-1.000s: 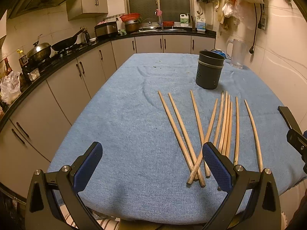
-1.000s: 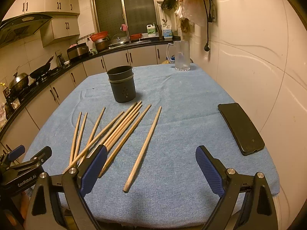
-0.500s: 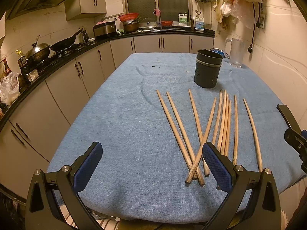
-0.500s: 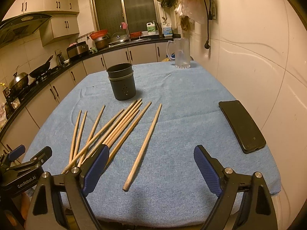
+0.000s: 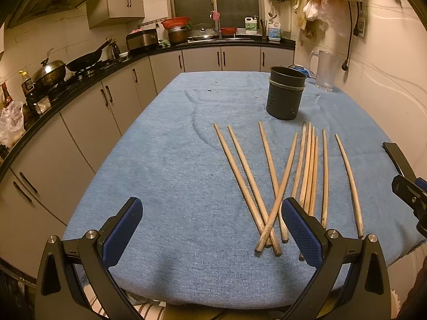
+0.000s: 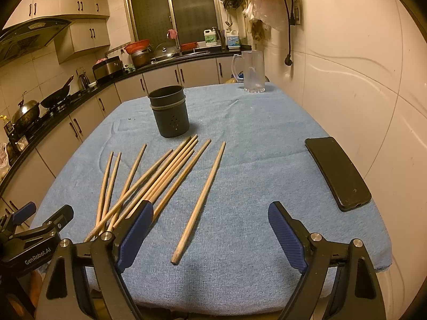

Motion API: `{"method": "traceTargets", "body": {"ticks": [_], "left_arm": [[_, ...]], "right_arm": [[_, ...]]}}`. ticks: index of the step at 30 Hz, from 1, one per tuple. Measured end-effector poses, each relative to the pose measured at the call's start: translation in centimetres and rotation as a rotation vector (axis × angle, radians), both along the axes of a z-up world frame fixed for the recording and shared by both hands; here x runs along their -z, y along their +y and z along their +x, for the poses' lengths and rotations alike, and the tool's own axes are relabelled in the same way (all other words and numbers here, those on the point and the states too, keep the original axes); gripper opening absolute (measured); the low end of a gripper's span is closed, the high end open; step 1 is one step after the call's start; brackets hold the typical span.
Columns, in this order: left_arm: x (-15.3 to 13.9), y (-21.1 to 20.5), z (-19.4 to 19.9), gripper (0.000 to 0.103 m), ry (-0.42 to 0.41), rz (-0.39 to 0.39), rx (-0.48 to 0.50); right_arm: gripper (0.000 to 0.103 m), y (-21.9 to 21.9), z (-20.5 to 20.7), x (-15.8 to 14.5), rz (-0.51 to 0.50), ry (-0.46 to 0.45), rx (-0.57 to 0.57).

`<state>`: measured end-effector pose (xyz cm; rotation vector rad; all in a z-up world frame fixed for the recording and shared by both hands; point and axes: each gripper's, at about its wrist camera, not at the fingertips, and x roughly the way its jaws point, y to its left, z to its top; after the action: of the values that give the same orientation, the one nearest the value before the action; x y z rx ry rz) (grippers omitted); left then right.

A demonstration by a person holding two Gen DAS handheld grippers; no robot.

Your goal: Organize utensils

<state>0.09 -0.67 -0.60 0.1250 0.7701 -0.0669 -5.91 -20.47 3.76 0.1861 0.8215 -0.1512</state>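
Starting at the right claw [image 6: 210, 208]: spread wide, though just now closing a touch, with nothing gripped and nothing pressed between the pads. Just ahead of it, flat on the blue cloth of the counter [image 6: 253, 146], the lone chopstick [image 6: 200, 200], with the near end showing in the gap from the right wrist view and the long axis running away, leaning slightly rightward. Probably the first pick, judging by that: already roughly lined up with this claw, calling for a descent and a squeeze across the shaft, not along it.

Over at the left claw [image 5: 210, 202]: likewise spread wide, gripping nothing, poised above bare cloth. Off to its right, the fan of chopsticks [image 5: 283, 181], with a few near ends hidden behind its right finger [image 5: 301, 232]. Nearer the crossed sticks, then, but centred on none of them.

Counting outward:
- Ten chopsticks as best read, all lying on the cloth and none yet put away.
  - Three spread at the left.
  - One crossing over them.
  - Four packed tight and hard to tell apart.
  - One just beside those.
  - The lone one apart at the right.
- One dark holder [image 6: 170, 117], upright, just beyond the far tips.
- One glass mug [image 6: 252, 72] at the far edge by the wall.
- One black phone [image 6: 337, 173], well apart on the right.
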Motion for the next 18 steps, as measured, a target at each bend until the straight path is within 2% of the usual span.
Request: {"method": "traceTargets", "body": {"ticks": [4,6,7,10,14,16,18], "left_arm": [[-0.6,1.2,1.7,0.103,0.048,-0.034,0.030],[-0.8,2.1,3.4,0.103,0.060,-0.090,0.031],[-0.9,2.5,4.3,0.102,0.091,-0.119,0.032],[-0.8,3.8,7.4,0.091,0.162,-0.191,0.019],[0.7,4.1,11.3,0.065,0.293,-0.292,0.044],[1.5,4.0,13.1,0.056,0.345,-0.319,0.037],[2.3,3.6,14.8,0.050,0.392,-0.347,0.043]], "right_arm": [[0.081,-0.6,0.6,-0.3,0.017,-0.004,-0.009],[0.077,-1.1,1.4,-0.4,0.034,0.009,-0.014],[0.070,-1.7,2.2,-0.4,0.066,0.030,-0.023],[0.054,-3.1,4.8,-0.3,0.147,0.101,-0.039],[0.043,-4.7,8.3,0.4,0.227,0.178,-0.043],[0.029,-5.3,9.9,1.2,0.279,0.219,-0.044],[0.028,-5.6,11.1,1.8,0.296,0.243,-0.033]]}}
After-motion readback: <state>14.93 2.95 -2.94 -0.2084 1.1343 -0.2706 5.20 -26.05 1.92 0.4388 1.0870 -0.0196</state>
